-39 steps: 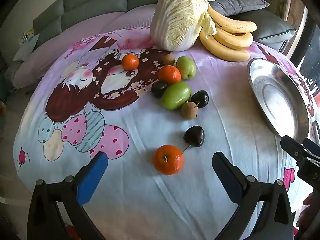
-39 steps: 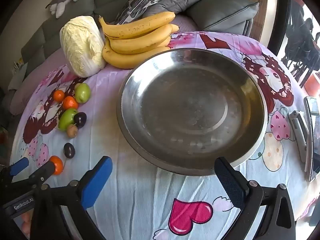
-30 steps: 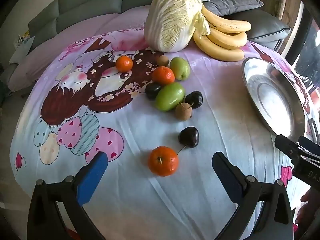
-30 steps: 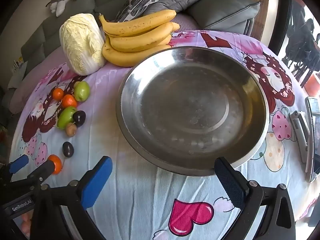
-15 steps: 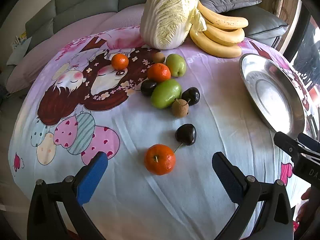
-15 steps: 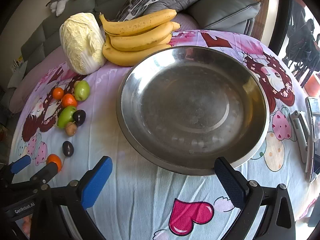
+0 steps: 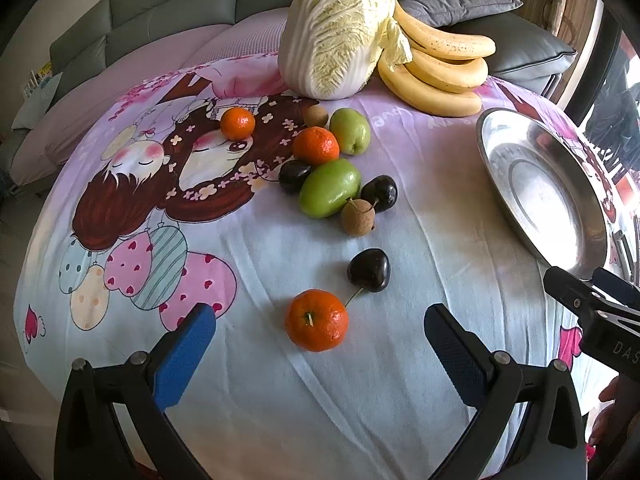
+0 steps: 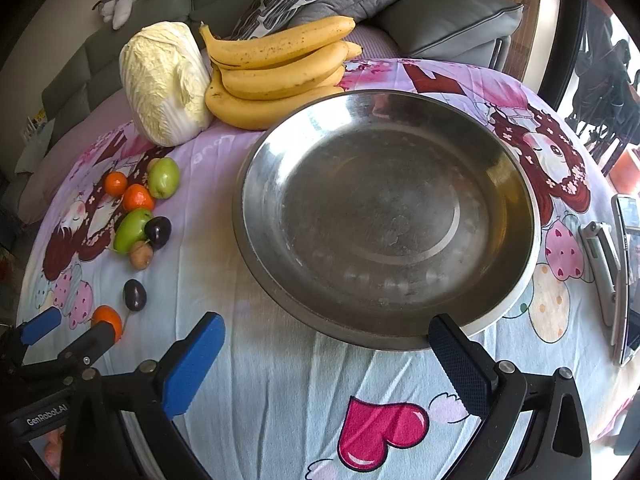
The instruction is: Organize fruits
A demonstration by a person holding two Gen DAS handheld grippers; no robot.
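left tool (image 7: 320, 344) apart, framing tangerine (image 7: 316, 320) (lower centre) | right tool (image 8: 326, 350) apart, nothing held | steel bowl (image 8: 516, 184) centre

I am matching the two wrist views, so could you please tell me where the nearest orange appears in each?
Left wrist: nearest orange, low centre, between the open left tool's fingers.
Right wrist: nearest orange, far lower left, partly behind the left tool.
Shared landmark: the dark cherry just beyond it.

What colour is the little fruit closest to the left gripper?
Orange, with a tiny green stem spot; the left wrist view shows it best.
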